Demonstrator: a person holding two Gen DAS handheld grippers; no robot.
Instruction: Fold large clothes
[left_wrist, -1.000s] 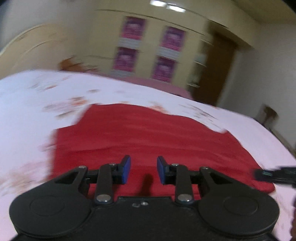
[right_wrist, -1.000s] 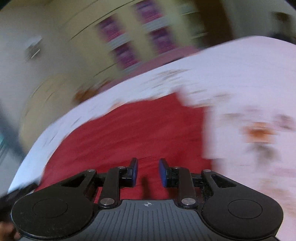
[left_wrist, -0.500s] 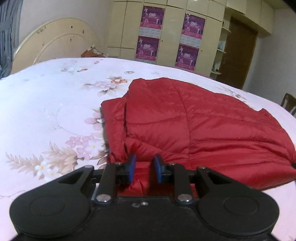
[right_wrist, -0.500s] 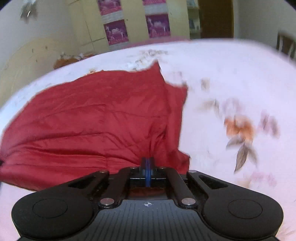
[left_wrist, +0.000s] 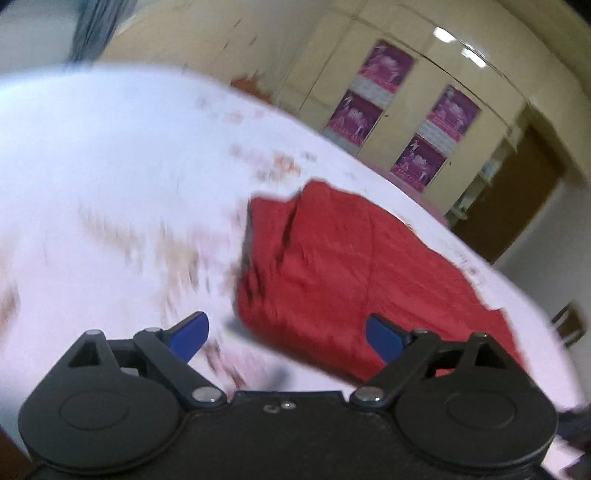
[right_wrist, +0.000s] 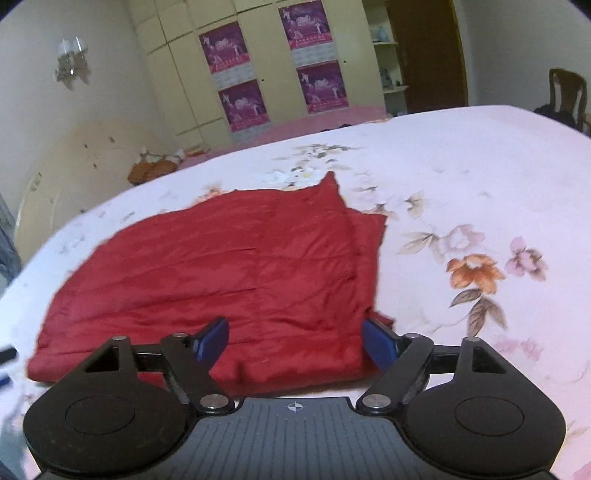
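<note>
left wrist view
left claw (left_wrist: 286, 334): its blue tips are far apart and nothing is between them. it has just been opening up.
red jacket (left_wrist: 354, 280): it lies flat on the bed (left_wrist: 110, 155), folded over once. it is ahead of the claw and off to the right side. the picture is smeared, so small things are hard to tell.
near corner: the closest corner of the jacket sits just past the gap between the tips, closer to the right tip.

right wrist view
right claw (right_wrist: 293, 341): its tips are apart too, and nothing is pinched. it has also just been opening up. the jacket's near edge shows in the gap, but the pads do not press on it.
red jacket (right_wrist: 229, 269): its long way runs from side to side, mostly out to the left of this claw. the right end, with two layers showing, is by the right tip.
bed (right_wrist: 480, 177): a flowery sheet lies all around the jacket.
which claw is nearer: i think each claw is by its own end of the near edge, and the right claw looks closer to the cloth.
next move: my guess is another fold, end over end, along the long way.
</note>
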